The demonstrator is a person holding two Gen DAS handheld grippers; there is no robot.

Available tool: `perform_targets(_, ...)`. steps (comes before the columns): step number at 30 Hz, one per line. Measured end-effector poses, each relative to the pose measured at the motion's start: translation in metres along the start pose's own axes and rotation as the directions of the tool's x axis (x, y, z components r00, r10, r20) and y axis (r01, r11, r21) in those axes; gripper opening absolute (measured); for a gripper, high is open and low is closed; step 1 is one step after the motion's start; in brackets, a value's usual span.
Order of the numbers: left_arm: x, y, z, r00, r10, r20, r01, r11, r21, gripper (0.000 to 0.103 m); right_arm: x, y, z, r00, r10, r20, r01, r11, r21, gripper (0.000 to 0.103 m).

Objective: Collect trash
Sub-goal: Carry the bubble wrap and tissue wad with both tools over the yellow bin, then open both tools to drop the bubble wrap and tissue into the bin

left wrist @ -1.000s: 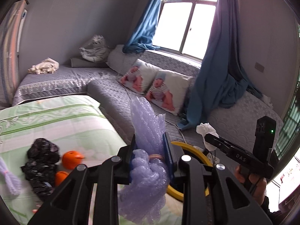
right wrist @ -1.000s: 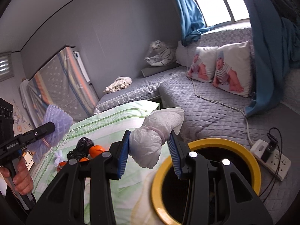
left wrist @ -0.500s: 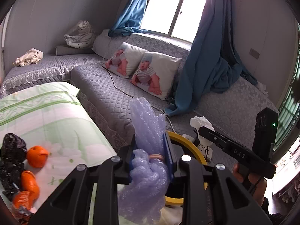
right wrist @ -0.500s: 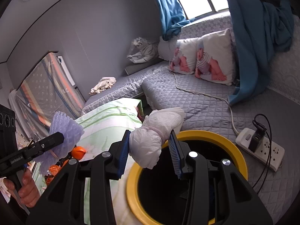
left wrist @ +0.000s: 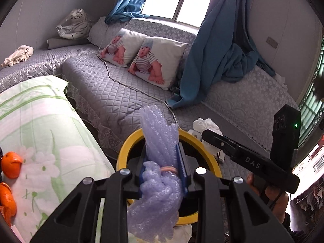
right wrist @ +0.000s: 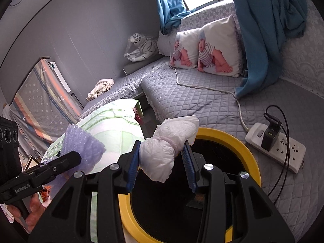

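Note:
My left gripper (left wrist: 163, 163) is shut on a purple bubble-wrap bundle (left wrist: 160, 174) tied with a rubber band, held above the yellow-rimmed trash bin (left wrist: 129, 147). In the right wrist view my right gripper (right wrist: 163, 162) is shut on a white plastic-bag bundle (right wrist: 162, 154), hanging over the bin's yellow rim (right wrist: 241, 141) and dark opening. The left gripper with the purple bundle (right wrist: 81, 145) shows at the left of that view, the right gripper's white bundle (left wrist: 206, 125) at the right of the left wrist view.
A table with a green floral cloth (left wrist: 40, 133) stands left of the bin, with orange peels (left wrist: 11, 167) on it. A grey quilted sofa (left wrist: 113, 93) with two printed pillows lies behind. A white power strip (right wrist: 277, 147) with cables sits right of the bin.
Both grippers have swung away from the table toward the bin and dropped lower. The bin's rim now lies beneath both bundles; the black bag on the table has left view.

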State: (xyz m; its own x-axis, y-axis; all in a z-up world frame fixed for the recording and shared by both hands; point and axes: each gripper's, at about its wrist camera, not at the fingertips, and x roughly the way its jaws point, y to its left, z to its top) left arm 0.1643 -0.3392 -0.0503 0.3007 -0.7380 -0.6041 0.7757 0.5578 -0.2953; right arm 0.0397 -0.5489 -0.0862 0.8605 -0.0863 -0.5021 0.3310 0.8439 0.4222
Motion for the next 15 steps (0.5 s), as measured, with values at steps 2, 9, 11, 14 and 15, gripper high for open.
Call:
perform_targets(2,0.006,0.001,-0.001,1.0,-0.005,-0.012,0.005,1.0,-0.008,0.025,0.002,-0.004,-0.001,1.0,-0.003,-0.006,0.003,1.0,0.009,0.038)
perform_targets(9,0.026,-0.001,-0.001,0.999,-0.014,-0.044,0.013,1.0,-0.019,0.025,0.008,-0.017,-0.005,1.0,-0.011,-0.024,0.012,0.999,0.04,0.039)
perform_targets(11,0.029,-0.001,-0.001,0.999,-0.019,-0.051,0.018,1.0,-0.023,0.026,0.009,-0.019,-0.005,0.999,-0.008,-0.031,0.009,0.999,0.047,0.039)
perform_targets(14,0.032,-0.001,0.001,0.998,-0.02,-0.053,0.019,0.999,-0.035,0.029,0.01,-0.022,-0.007,0.999,-0.012,-0.033,0.013,0.998,0.055,0.041)
perform_targets(15,0.032,0.0,0.001,0.998,-0.022,-0.055,0.02,0.999,-0.04,0.031,0.01,-0.023,-0.007,0.999,-0.014,-0.032,0.016,0.998,0.059,0.042)
